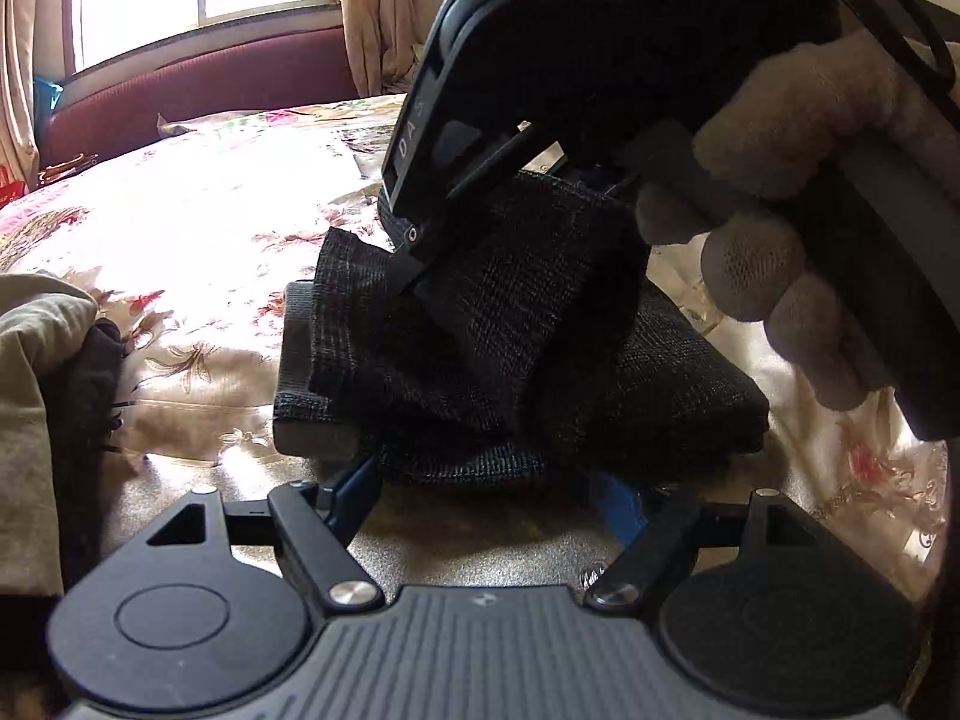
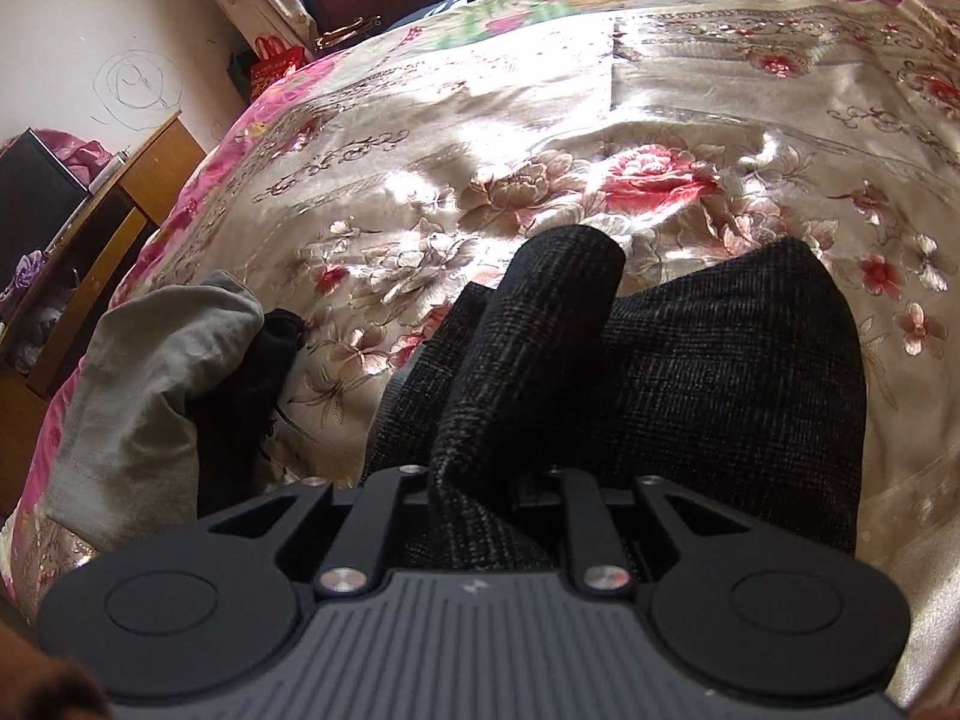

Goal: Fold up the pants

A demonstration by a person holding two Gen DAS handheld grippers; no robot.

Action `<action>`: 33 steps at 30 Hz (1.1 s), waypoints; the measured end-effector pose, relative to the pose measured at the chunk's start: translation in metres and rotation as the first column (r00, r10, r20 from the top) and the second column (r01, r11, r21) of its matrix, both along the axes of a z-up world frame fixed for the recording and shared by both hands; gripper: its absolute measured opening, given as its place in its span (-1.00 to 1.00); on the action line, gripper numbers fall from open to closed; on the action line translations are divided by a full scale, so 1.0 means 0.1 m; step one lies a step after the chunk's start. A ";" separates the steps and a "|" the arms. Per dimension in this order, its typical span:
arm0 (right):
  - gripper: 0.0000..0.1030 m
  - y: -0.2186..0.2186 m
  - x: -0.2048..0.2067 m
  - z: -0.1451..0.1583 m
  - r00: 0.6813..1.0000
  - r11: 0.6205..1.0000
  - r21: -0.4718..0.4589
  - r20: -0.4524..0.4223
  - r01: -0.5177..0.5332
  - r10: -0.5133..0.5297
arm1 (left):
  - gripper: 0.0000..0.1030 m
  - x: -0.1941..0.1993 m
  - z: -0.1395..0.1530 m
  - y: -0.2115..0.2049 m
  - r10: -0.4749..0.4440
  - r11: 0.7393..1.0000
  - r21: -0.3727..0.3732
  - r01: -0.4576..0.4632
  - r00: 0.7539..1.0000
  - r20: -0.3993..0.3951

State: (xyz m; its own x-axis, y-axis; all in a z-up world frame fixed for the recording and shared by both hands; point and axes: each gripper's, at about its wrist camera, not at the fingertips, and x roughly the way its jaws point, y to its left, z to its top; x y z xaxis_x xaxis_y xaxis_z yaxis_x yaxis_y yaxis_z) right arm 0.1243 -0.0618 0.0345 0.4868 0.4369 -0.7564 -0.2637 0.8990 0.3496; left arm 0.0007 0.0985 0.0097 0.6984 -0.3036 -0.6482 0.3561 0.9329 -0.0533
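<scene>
The dark checked pants (image 1: 498, 348) lie folded in a thick bundle on the floral bedspread (image 1: 198, 222). My left gripper (image 1: 486, 498) is open, its blue fingers (image 1: 351, 495) spread at the bundle's near edge, their tips hidden under the cloth. My right gripper (image 1: 420, 276), held by a gloved hand (image 1: 774, 240), comes in from above and is shut on a fold of the pants. In the right wrist view the pants (image 2: 690, 372) fill the centre and a fold runs up between the jaws of the right gripper (image 2: 492, 480), which hides the fingertips.
A pile of grey-beige and black clothes (image 2: 162, 372) lies left of the pants, also in the left wrist view (image 1: 42, 396). A maroon headboard (image 1: 198, 78) and window stand behind the bed. A wooden cabinet (image 2: 114, 222) stands beside the bed.
</scene>
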 end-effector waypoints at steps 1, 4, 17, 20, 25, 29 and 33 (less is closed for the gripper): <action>-0.67 0.03 0.01 0.02 1.000 1.000 -0.006 0.007 0.007 -0.007 | 0.73 0.00 -0.01 0.01 0.002 1.000 -0.004 -0.002 1.000 0.002; -0.67 0.07 0.08 0.01 0.999 0.999 0.032 -0.012 0.041 -0.041 | 0.73 0.00 -0.02 0.02 0.005 1.000 -0.009 -0.005 1.000 0.003; -0.16 0.34 0.18 0.20 0.998 0.995 0.095 -0.047 0.034 -0.029 | 0.74 -0.04 0.01 0.00 -0.037 0.999 -0.009 0.037 0.999 0.030; -0.17 0.44 0.14 0.28 1.000 0.993 0.115 -0.016 -0.012 0.014 | 0.74 -0.06 0.02 0.02 -0.027 1.000 -0.007 0.027 0.999 0.036; -0.17 0.29 0.06 0.45 0.996 0.998 0.056 0.085 -0.039 0.034 | 0.74 -0.04 0.05 0.10 0.013 0.999 -0.033 -0.011 0.999 0.047; -0.17 -0.08 -0.10 0.48 0.986 0.999 -0.039 0.165 0.003 0.004 | 0.74 -0.06 0.10 0.17 0.065 0.997 -0.037 -0.062 0.995 0.074; -0.17 -0.38 -0.28 0.30 0.982 0.994 -0.109 0.190 0.019 0.002 | 0.74 -0.15 0.21 0.30 0.185 0.982 0.007 -0.188 0.975 0.126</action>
State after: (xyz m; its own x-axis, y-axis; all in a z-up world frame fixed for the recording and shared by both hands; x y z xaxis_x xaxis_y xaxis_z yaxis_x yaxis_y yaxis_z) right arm 0.0962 -0.1003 0.0643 0.6291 0.3515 -0.6933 -0.3077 0.9317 0.1932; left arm -0.0144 0.1283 0.0309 0.8171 -0.1492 -0.5569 0.1784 0.9840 -0.0019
